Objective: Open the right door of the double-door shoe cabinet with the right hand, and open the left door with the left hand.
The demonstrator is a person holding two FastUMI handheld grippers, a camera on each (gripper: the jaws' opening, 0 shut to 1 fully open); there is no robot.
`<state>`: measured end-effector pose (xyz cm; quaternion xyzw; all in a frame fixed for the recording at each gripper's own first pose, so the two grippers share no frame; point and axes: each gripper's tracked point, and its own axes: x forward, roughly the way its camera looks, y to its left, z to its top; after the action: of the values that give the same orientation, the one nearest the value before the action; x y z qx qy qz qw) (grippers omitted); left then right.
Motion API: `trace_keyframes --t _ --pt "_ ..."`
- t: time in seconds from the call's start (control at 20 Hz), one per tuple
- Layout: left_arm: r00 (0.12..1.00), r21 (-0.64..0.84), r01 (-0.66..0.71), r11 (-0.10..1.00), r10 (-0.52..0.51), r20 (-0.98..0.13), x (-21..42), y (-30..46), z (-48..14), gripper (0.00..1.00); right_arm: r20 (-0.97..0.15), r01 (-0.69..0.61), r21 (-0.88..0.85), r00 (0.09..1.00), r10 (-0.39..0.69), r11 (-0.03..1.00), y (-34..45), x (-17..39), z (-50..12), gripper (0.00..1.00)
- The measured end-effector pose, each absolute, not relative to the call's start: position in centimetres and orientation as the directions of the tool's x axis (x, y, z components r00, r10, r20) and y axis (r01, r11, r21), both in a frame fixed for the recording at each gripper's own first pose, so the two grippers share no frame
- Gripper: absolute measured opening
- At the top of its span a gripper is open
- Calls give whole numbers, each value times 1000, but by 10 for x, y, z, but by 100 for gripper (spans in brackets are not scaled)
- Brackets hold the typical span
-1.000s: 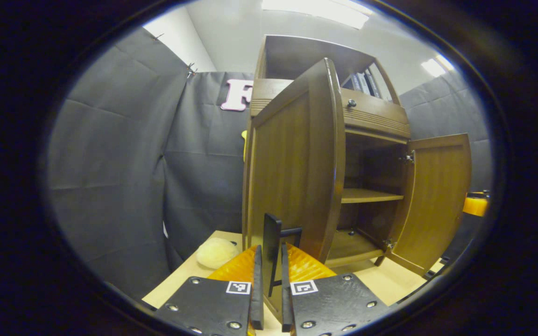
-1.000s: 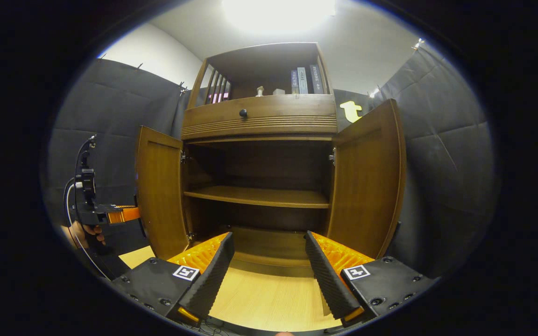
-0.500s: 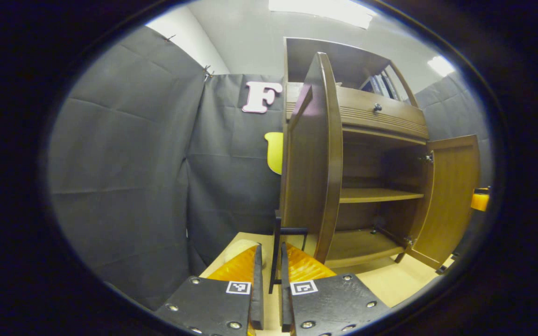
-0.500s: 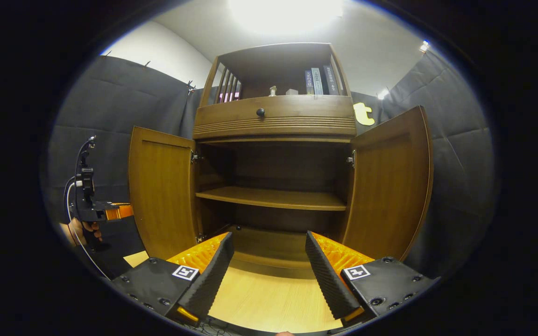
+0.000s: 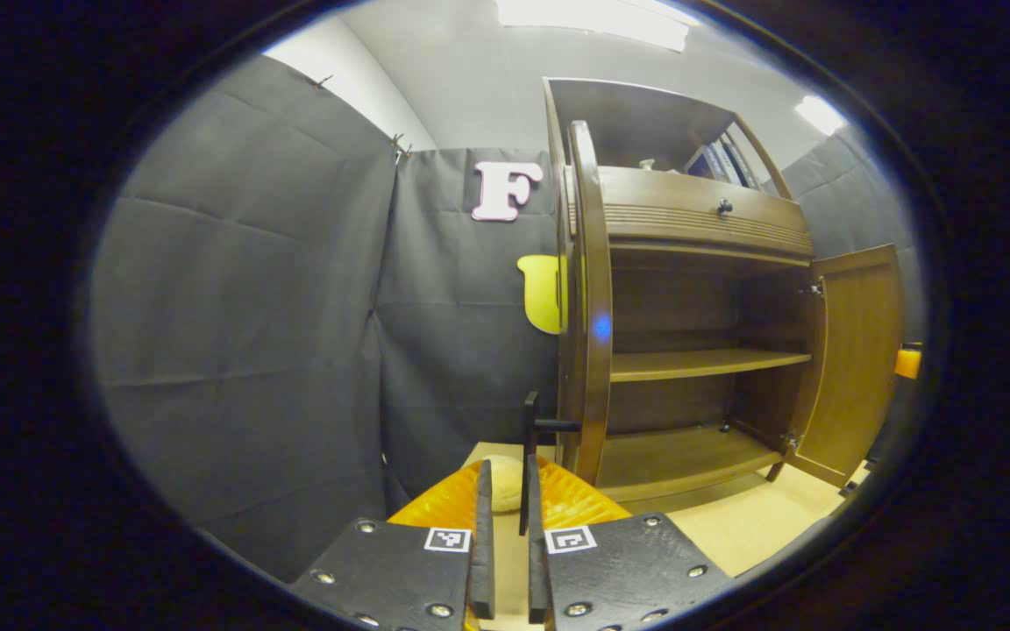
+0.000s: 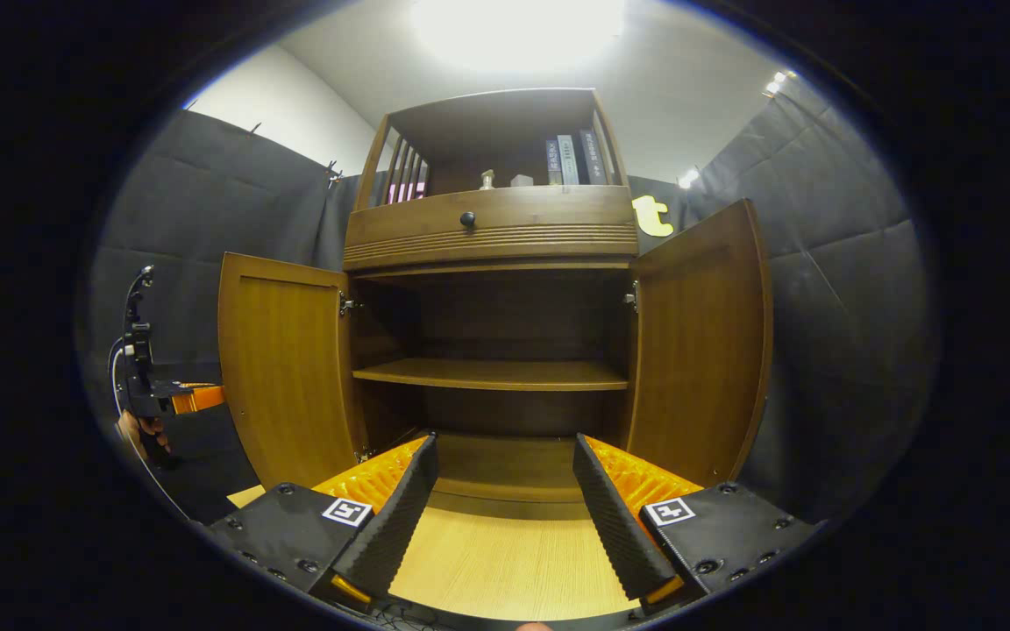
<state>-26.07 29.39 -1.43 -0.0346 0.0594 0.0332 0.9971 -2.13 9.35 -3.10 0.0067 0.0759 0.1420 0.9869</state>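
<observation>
The brown wooden shoe cabinet (image 6: 487,230) stands with both doors swung out. In the right gripper view the left door (image 6: 281,368) and the right door (image 6: 698,342) frame the dark inside. My right gripper (image 6: 501,456) is open in front of the bottom compartment, with nothing between its fingers. In the left gripper view the left door (image 5: 590,298) shows edge-on, and its thin black handle (image 5: 529,429) runs down between my fingers. My left gripper (image 5: 509,478) is shut on that handle. The right door (image 5: 856,350) stands wide at the far side.
The cabinet rests on a light wooden table top (image 6: 505,570). A middle shelf (image 6: 487,375) spans the inside. Above are a drawer with a dark knob (image 6: 467,219) and books (image 6: 566,158). A cream soft object (image 5: 505,491) lies behind my left fingers. Black cloth walls close in.
The left door has swung wider, from angled toward the left gripper view to edge-on, with my left gripper still on its handle. The right gripper has barely shifted and stays open.
</observation>
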Motion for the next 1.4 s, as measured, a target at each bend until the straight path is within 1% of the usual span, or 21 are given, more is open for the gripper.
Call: trace_keyframes --t 0.1,0.15,0.2,0.4,0.5,0.55,0.65,0.7,0.75,0.8,1.0,1.05,1.2,1.25,1.3,1.35,1.4 --pt "993 -45 -74 996 70 -98 -275 286 1 14 -133 -266 38 954 268 963 81 -27 -25 97" --pt "993 -33 -82 996 79 -89 -282 284 8 14 -128 -263 37 956 266 964 75 -29 -22 97" --pt "993 -30 -89 996 86 -79 -290 280 17 14 -125 -260 37 957 262 965 69 -31 -19 94" --pt "993 -38 -102 994 100 -54 -327 268 44 16 -105 -236 24 966 237 971 40 -46 -6 97" --pt "994 -48 -101 994 98 -45 -342 259 57 17 -96 -228 18 969 229 973 28 -55 -3 97" --pt "994 -50 -99 994 96 -43 -350 255 59 18 -90 -223 16 971 223 975 23 -58 0 94" --pt "995 -42 -96 995 94 -39 -364 247 67 19 -80 -213 13 974 214 977 13 -65 4 94" --pt "995 -37 -95 995 93 -34 -371 243 71 19 -75 -209 7 975 209 978 8 -68 5 97" --pt "995 -33 -94 995 93 -31 -379 239 75 19 -71 -203 -3 977 202 979 4 -71 7 94" --pt "995 -30 -91 995 90 -31 -385 234 77 19 -65 -197 -11 979 196 980 -1 -73 9 97" --pt "996 -11 -89 996 88 -30 -403 220 81 19 -49 -176 -9 983 176 984 -16 -81 13 97" --pt "995 -8 -97 995 97 -29 -407 220 79 19 -51 -172 -10 984 171 985 -19 -80 11 94" --pt "995 -8 -101 995 101 -18 -418 212 82 19 -57 -161 -14 985 160 987 -27 -78 8 94" --pt "995 -9 -97 995 97 -15 -423 209 81 19 -59 -160 -12 986 159 987 -28 -79 7 97" --pt "995 -9 -95 995 94 -16 -425 207 81 19 -61 -156 -10 986 155 988 -29 -79 7 94" --pt "996 -8 -92 996 92 -18 -422 205 80 19 -62 -154 -8 986 153 988 -30 -79 6 97" --pt "995 -8 -95 995 95 -20 -423 205 79 26 -62 -152 -6 987 151 988 -31 -79 6 94"
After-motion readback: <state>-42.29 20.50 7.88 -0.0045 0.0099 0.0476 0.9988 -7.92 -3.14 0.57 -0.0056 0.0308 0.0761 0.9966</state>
